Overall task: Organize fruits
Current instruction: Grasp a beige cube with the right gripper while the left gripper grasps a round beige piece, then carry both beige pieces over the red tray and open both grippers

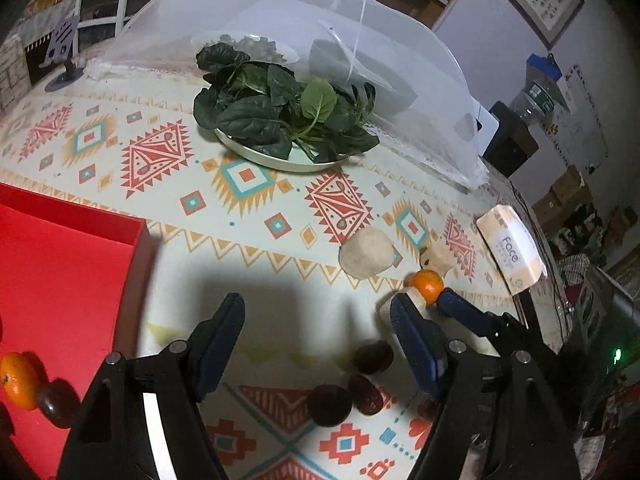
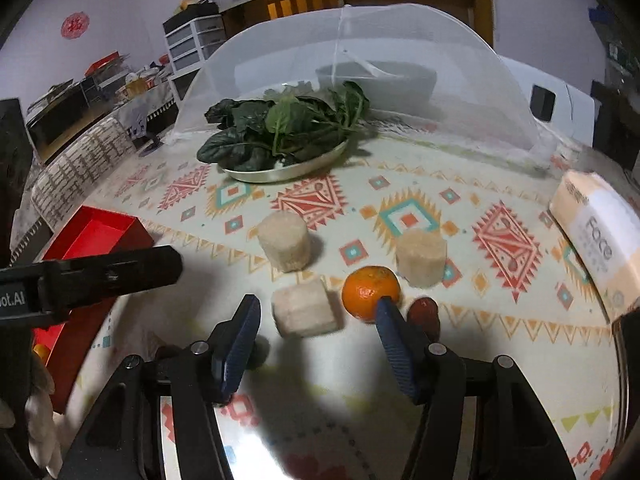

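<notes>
1. The left gripper [image 1: 318, 336] hangs over the patterned surface [image 1: 256, 240] with its jaws wide apart and nothing between them.
2. In the left wrist view, three dark brown fruits [image 1: 362, 380] lie close together on the surface just inside that gripper's right finger.
3. A red box [image 1: 72, 264] sits at 9 o'clock of the left gripper; an orange [image 1: 18, 380] and another dark fruit [image 1: 56, 404] touch each other inside it.
4. The right gripper [image 2: 316, 316] is also open and holds nothing; a pale squarish block [image 2: 306, 306] lies on the surface between its fingertips, untouched.
5. A second orange [image 2: 370, 292] rests on the surface at 1 o'clock of the right gripper, just beyond the tip of its right finger, with a small reddish fruit [image 2: 424, 310] beside it.
6. Two pale cylinders [image 2: 284, 240] stand farther back, and a plate of leafy greens [image 2: 280, 132] sits at 12 o'clock.
</notes>
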Demonstrator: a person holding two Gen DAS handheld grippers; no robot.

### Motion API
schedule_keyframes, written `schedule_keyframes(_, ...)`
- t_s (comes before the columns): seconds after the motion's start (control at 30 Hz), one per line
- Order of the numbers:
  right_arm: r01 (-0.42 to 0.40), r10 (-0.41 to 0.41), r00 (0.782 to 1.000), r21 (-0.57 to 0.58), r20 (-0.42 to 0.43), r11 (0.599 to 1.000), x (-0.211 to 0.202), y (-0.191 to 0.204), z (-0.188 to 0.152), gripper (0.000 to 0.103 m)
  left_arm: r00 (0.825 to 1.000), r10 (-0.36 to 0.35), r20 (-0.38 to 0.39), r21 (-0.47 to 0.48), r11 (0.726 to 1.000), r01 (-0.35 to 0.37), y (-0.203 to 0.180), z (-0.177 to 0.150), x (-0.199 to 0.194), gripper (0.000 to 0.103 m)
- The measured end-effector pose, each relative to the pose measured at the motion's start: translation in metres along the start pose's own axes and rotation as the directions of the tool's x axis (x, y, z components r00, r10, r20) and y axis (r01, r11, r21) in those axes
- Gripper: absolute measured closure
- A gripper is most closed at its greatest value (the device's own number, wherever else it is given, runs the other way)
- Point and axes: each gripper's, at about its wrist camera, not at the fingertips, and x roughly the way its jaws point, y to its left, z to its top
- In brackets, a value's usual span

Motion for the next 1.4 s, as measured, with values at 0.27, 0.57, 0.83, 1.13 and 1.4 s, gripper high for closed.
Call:
schedule_keyframes(0.27,0.024,-0.026,1.0,-0.09,-0.015,0.996,0.004,0.02,-0.007,0.068,1.0,0.013,0.024,-0.004,1.0,-0.013,0.0,0.001,-0.012,0.028)
schedule_keyframes(0.57,-0.094,0.091,0.996,0.15,0.026,0.984,-0.032,-0.029,-0.022,0.068,1.0,0.021,-0.01,0.049,0.999,-0.021,-0.023,0.007,0.015,0.028)
schedule_keyframes(0.83,-0.159,0.146,0.987,0.253,0.072,0.954,-0.041,-0.056,-0.037,0.068,0.995,0.097,-0.027,0.146,0.985,-0.092,-0.052,0.019,0.071,0.028)
schedule_keyframes(1.13,-0.17,0.157,0.985,0.265,0.071,0.949,-0.041,-0.059,-0.036,0.068,0.984,0.178,0.002,0.226,0.959,-0.174,-0.066,0.014,0.077,0.067)
schedule_keyframes(1.4,-0.141,0.122,0.989,0.261,0.086,0.955,-0.045,-0.059,-0.038,0.068,0.994,0.066,0.088,0.152,0.985,-0.079,-0.04,0.0,-0.017,0.067)
